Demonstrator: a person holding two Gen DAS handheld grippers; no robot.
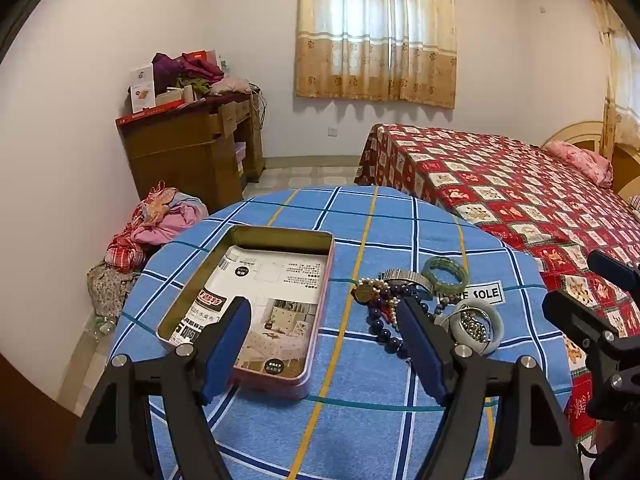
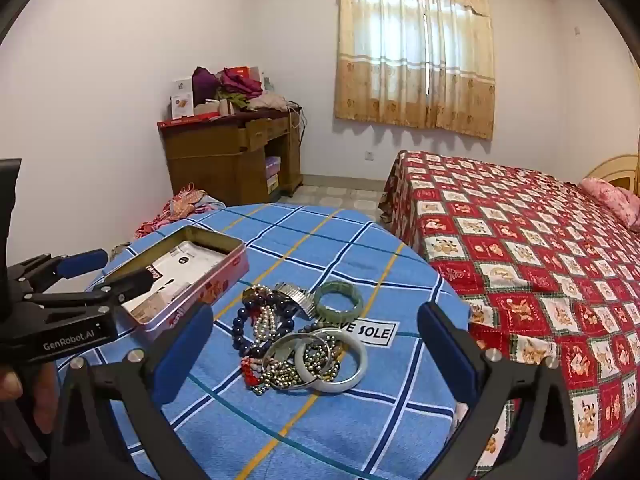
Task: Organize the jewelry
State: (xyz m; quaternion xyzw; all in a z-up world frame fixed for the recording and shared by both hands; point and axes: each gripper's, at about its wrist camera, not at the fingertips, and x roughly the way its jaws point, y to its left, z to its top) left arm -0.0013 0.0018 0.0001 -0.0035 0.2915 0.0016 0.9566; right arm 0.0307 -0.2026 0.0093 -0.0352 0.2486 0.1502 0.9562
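Note:
A pile of jewelry [image 2: 296, 340] lies on the blue checked tablecloth [image 2: 320, 420]: a green bangle [image 2: 338, 300], a white bangle [image 2: 340, 364], dark blue beads [image 2: 240, 328], pearls and a metal watch band [image 2: 298, 296]. The pile also shows in the left wrist view [image 1: 424, 304]. An open pink tin box [image 1: 256, 300] with a printed paper inside stands left of the pile; it also shows in the right wrist view [image 2: 188, 280]. My left gripper [image 1: 324, 320] is open and empty, above the table between box and pile. My right gripper [image 2: 316, 328] is open and empty, hovering in front of the pile.
The round table's edge [image 2: 448, 280] drops off toward a bed [image 2: 540, 260] with a red patterned cover on the right. A wooden desk [image 1: 192, 152] with clutter stands by the far wall. Clothes [image 1: 152, 224] are heaped left of the table.

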